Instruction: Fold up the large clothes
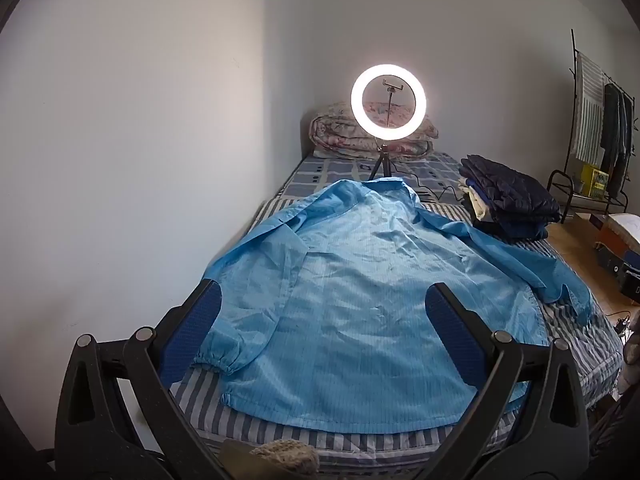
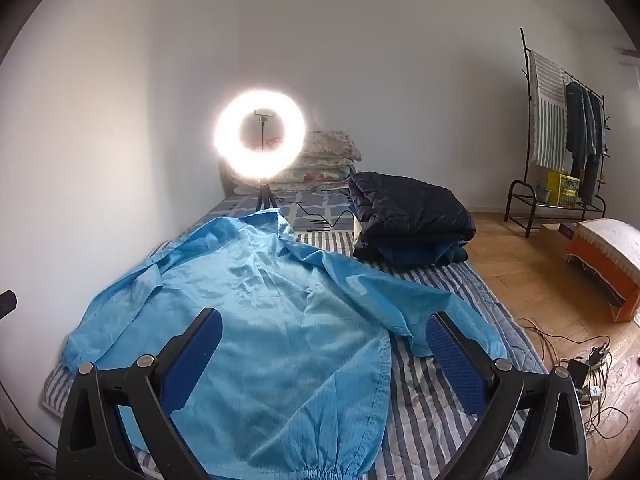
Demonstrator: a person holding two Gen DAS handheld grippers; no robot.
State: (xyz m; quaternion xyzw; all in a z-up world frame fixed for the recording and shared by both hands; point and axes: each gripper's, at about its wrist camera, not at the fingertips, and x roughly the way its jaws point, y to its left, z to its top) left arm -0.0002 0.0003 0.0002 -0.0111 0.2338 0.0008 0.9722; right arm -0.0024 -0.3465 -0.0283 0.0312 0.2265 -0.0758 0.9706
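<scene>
The blue coat (image 1: pixel 352 288) lies flat, collar pointing away from both wide-open, empty grippers, left (image 1: pixel 324 308) and right (image 2: pixel 324 332).

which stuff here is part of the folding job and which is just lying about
Part of the job:
- light blue jacket, spread flat on the striped bed
- left gripper and right gripper, fingers open, nothing held

Just lying about:
- ring light
- folded quilt
- stack of dark folded clothes
- clothes rack
- cables on the floor
</scene>
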